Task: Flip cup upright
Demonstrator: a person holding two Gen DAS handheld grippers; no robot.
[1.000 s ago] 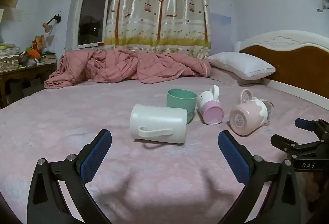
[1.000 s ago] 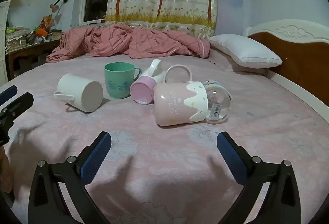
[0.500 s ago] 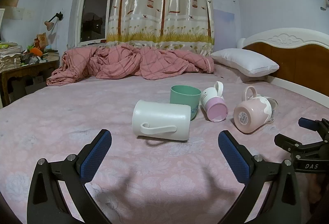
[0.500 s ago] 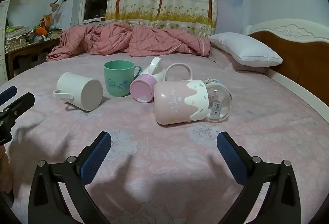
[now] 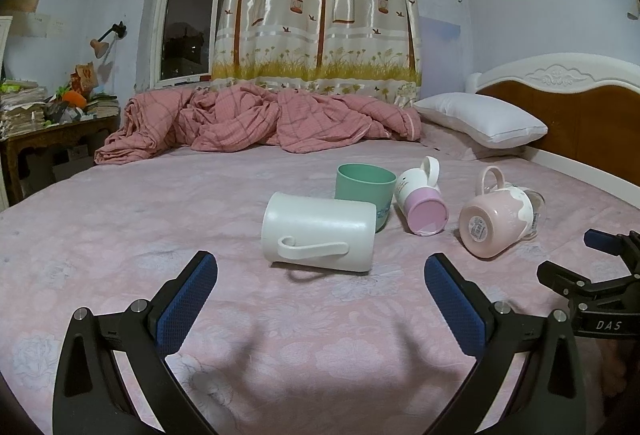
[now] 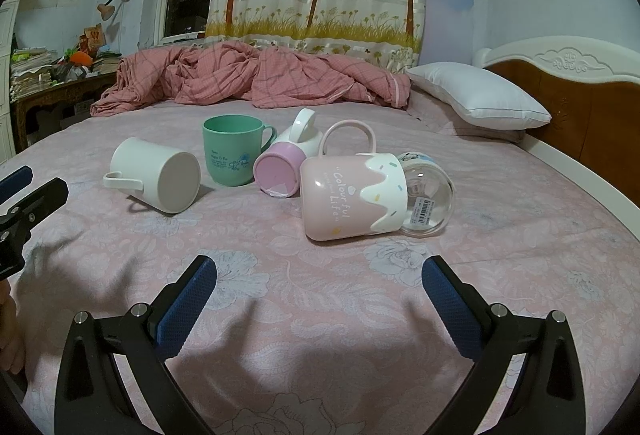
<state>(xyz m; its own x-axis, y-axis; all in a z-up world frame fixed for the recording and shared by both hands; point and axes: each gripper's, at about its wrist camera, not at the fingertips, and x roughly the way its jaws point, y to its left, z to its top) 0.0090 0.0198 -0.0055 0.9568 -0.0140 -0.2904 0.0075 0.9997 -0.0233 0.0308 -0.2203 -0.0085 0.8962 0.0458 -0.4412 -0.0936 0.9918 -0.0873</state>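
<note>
The left tool [image 5: 320, 299] hovers low over the bed [image 5: 120, 235] with its blue-padded fingers spread wide and nothing between them. Straight ahead of it, just beyond the fingertips, the white cup [image 5: 318, 231] lies on its side, handle turned toward the camera and resting on the pink bedsheet. The right tool [image 6: 320, 299] is likewise spread wide and empty (its tip also shows at the right edge of the left view), and it hangs over bare sheet a little short of the pink-and-white cup [image 6: 354, 195].

That pink-and-white cup lies on its side with its handle up, lettering on its flank, and a clear domed lid [image 6: 428, 203] at its mouth end, carrying a barcode sticker. Just beside it, toward the left, the lilac-bottomed cup [image 6: 280, 171] is tipped over too, base facing the right camera and handle pointing up and away; from here I cannot tell whether the two touch. Next over, the green cup [image 6: 230, 151] stands upright, handle to the right in the right view. The white cup sits just beside it, at the left end of the row.

Farther back a rumpled pink checked quilt [image 5: 256, 123] is heaped across the bed, with a white pillow [image 5: 480, 119] against the wooden headboard [image 5: 580, 123]. Behind them hang a tree-print curtain [image 5: 320, 3] and a dark window [image 5: 188, 23].
</note>
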